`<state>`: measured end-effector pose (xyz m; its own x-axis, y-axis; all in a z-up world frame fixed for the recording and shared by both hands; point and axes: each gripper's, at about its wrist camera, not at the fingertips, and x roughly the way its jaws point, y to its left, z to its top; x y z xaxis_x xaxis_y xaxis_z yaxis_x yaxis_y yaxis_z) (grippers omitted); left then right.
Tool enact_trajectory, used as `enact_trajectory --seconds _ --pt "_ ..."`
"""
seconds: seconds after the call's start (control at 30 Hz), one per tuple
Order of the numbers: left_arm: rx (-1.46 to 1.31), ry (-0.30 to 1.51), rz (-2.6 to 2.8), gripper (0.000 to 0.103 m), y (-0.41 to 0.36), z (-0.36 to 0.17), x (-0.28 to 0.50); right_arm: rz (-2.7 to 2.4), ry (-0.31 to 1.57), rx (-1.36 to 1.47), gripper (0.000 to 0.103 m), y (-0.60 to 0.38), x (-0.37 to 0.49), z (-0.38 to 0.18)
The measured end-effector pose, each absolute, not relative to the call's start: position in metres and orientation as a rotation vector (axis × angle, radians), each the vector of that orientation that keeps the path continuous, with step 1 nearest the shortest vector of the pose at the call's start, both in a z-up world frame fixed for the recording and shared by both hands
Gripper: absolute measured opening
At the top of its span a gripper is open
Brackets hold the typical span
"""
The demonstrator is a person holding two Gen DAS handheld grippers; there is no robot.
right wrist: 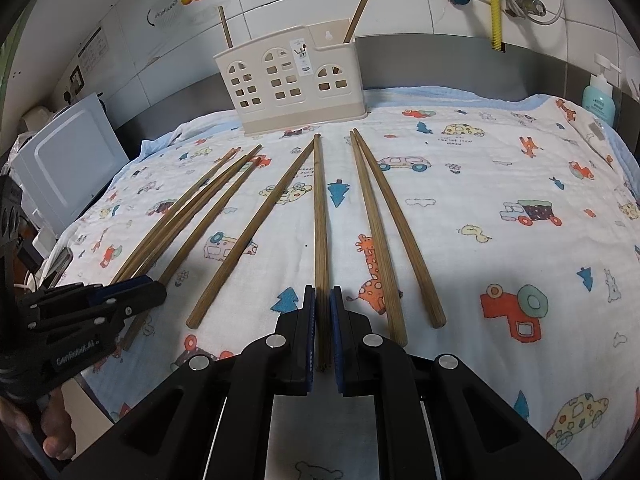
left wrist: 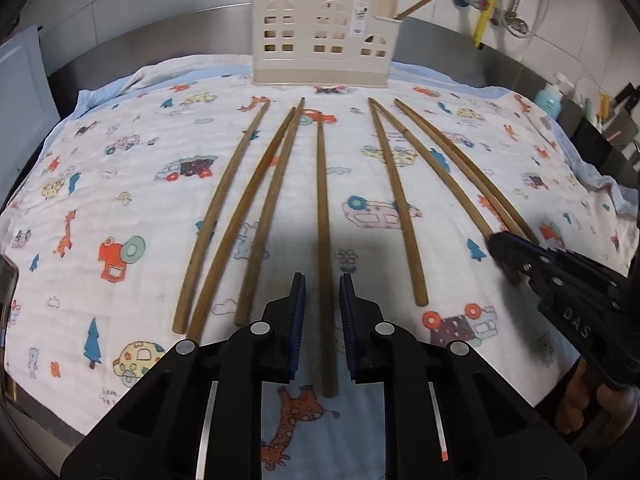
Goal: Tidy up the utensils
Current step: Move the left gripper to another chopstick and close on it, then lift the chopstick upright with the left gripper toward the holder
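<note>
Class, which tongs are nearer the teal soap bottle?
Right. The right tongs grip a chopstick on the side of the soap bottle; the left tongs straddle the middle chopstick, further away.

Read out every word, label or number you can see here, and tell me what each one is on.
"DAS": on the side of the right gripper.
"GenRobot.AI", roughly, as it is slightly blurred: on the side of the left gripper.
Too small or blurred to read: the label on the utensil holder, the small print on the blanket, the soap bottle label, the wall sticker lettering.
</note>
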<state>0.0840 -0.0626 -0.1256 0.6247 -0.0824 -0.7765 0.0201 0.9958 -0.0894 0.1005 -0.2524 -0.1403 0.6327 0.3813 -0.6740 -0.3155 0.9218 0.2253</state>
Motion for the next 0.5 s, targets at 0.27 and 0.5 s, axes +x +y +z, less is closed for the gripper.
enact_trajectory --seconds 0.27,0.5 --pt "-0.031 0.876 -0.056 0.011 -0.071 -0.127 0.085 0.389 0.786 0.081 0.007 -0.25 0.1 -0.141" --pt "-0.055 0.888 -0.074 0.005 -0.059 -0.121 0.086 0.38 0.773 0.073 0.007 -0.25 0.099 -0.135"
